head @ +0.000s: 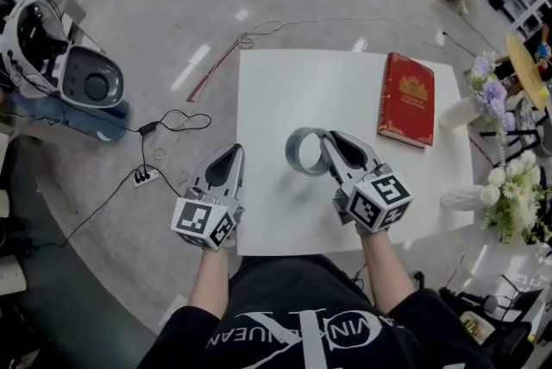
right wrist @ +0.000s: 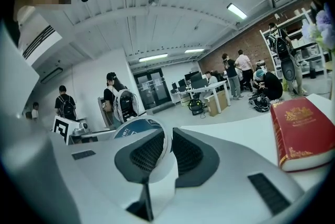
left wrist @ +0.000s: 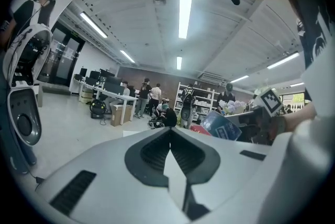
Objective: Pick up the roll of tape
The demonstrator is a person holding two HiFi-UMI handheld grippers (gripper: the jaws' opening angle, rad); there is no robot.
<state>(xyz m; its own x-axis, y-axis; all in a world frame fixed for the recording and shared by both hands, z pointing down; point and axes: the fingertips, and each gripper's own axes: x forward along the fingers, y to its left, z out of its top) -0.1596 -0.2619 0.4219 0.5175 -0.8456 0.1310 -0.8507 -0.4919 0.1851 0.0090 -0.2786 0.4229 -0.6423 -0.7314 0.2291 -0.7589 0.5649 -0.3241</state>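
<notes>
1. A power strip [head: 142, 178] with its dark cable lies on the grey floor, left of the white table [head: 285, 91].
2. The left claw [head: 235, 152] is held at the table's left edge. In the left gripper view its jaws meet, tips together, with nothing between them.
3. The roll of tape [head: 302, 152] is near the middle of the table's front half. It stands on edge as a grey ring, just left of the right claw's tips. The head view does not settle whether it touches the table.
4. The right claw [head: 329, 140] is clamped on the roll. In the right gripper view the ring's wall sits between the two ribbed pads, and the rest of the roll rises up and to the left of them.
5. A red book [head: 407, 98] with a gilt emblem lies flat on the table, right of the right claw and apart from it.
6. A white vase [head: 457, 113] and flowers [head: 509, 186] stand at the table's right edge.
</notes>
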